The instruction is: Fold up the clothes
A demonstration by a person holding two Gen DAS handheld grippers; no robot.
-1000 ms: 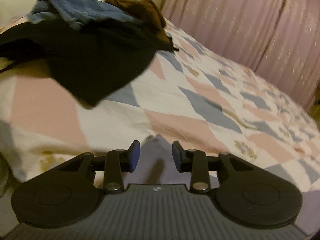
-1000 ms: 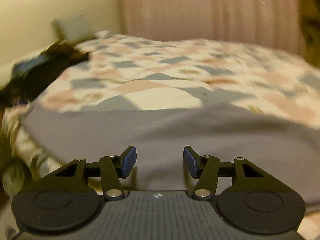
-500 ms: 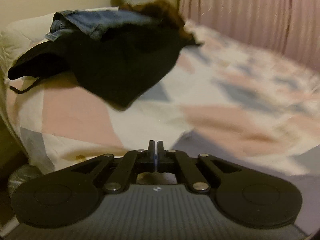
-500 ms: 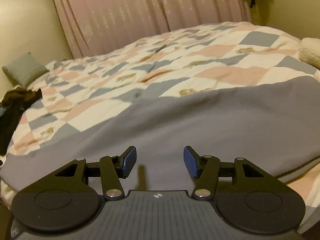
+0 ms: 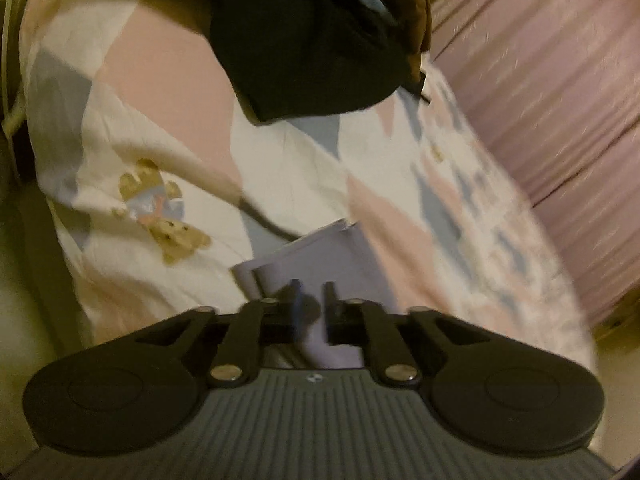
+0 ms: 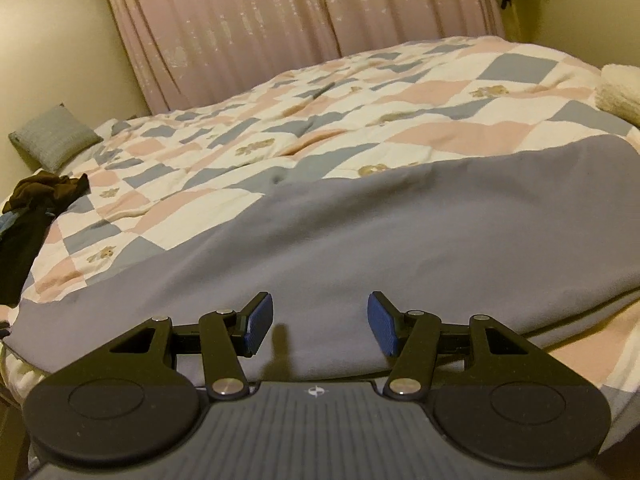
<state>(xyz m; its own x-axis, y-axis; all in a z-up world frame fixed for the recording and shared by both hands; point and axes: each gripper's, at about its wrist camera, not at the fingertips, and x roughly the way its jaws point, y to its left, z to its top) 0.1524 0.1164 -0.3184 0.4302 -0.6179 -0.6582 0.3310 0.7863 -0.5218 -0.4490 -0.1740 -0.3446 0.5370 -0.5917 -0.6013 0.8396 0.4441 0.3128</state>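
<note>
Clothes [image 5: 316, 40], dark and heaped, lie at the bed's [image 5: 160, 80] far left end. The left gripper [image 5: 311, 300] hovers over a corner of the grey cloth [image 6: 400, 232], jaws slightly apart with cloth seen through the gap; whether they pinch it I cannot tell. The cloth spreads flat across the quilt's near edge. The right gripper [image 6: 320, 320] is above it, jaws wide apart, gripping nothing.

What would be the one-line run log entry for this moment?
left claw: slightly open over flat grey cloth garment corner | right claw: open above garment | fold: not started
</note>
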